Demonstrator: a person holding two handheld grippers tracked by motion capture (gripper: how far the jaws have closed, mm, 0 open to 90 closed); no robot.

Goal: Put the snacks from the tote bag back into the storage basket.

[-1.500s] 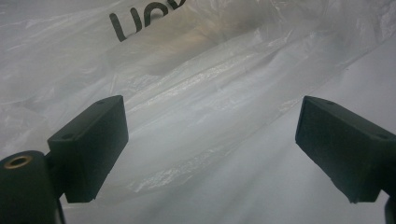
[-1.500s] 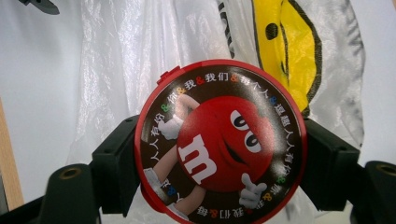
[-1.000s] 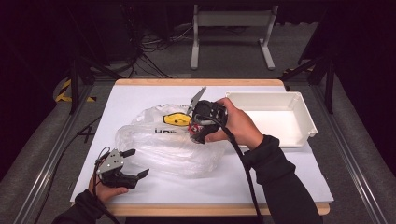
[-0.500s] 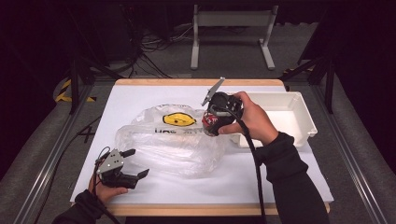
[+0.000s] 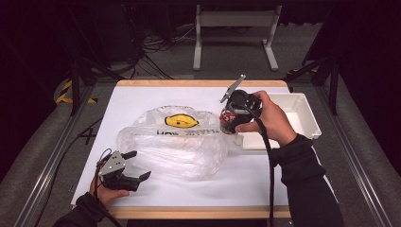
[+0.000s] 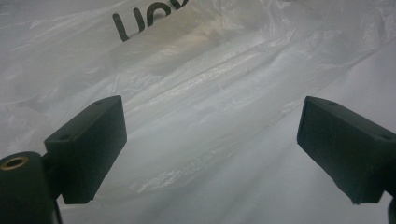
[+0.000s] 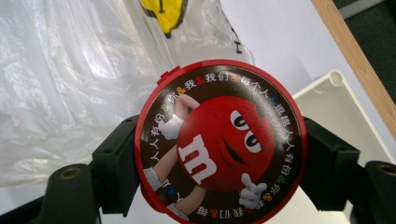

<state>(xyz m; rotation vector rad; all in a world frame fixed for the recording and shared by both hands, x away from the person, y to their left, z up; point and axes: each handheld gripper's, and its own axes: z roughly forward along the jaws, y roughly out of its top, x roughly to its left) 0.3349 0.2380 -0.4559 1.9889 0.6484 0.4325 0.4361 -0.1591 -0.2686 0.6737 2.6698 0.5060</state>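
Right tongs (image 5: 231,118) clamped on a round red candy tin (image 7: 219,142), one jaw on each side of its rim, lid facing the right gripper view's camera. Tin is held off the tabletop (image 5: 142,99), between the clear plastic bag (image 5: 175,146) mid-tabletop and the white tray (image 5: 302,118) at the right edge, near the tray's left wall. Left tongs (image 5: 135,165) spread wide apart, nothing between them, resting near the front-left corner, just beside the bag's near-left edge.
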